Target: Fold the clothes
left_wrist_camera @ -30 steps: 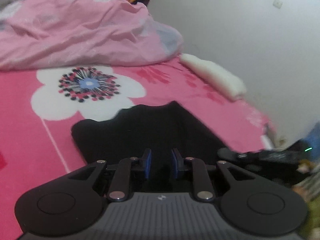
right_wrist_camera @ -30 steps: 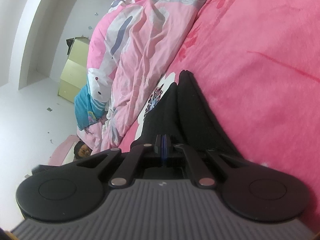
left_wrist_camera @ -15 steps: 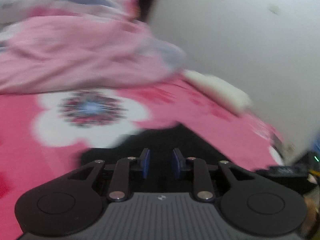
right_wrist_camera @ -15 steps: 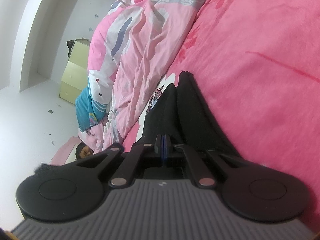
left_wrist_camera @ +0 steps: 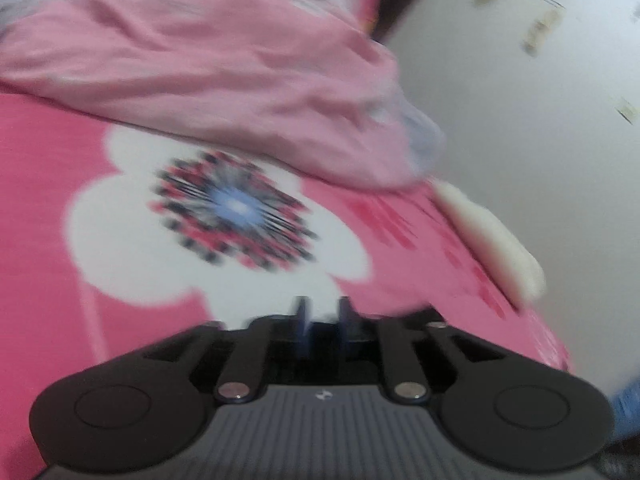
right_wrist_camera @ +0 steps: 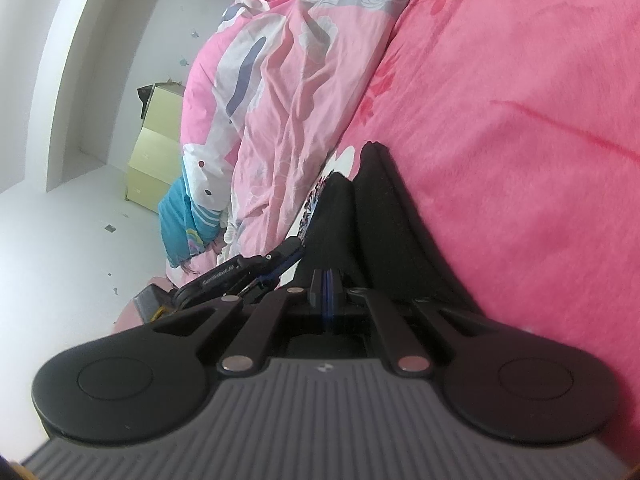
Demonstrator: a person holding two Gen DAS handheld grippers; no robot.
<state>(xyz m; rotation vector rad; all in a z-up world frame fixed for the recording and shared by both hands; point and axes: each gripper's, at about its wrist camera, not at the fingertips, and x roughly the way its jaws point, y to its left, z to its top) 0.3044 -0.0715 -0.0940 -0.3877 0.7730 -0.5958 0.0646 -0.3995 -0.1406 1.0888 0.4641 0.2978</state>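
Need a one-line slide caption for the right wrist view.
Right gripper shut on the black garment lying on the pink bedspread, crumpled quilt behind.

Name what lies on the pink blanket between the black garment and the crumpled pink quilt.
The blanket's printed white flower with its dark dotted centre; no loose object. The right wrist view shows it between the black garment and the quilt.

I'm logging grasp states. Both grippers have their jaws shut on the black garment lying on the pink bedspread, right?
Not quite. Only the right gripper is shut on the black garment, as the right wrist view shows. The left wrist view shows the left gripper with its jaws apart and empty above the pink bedspread.
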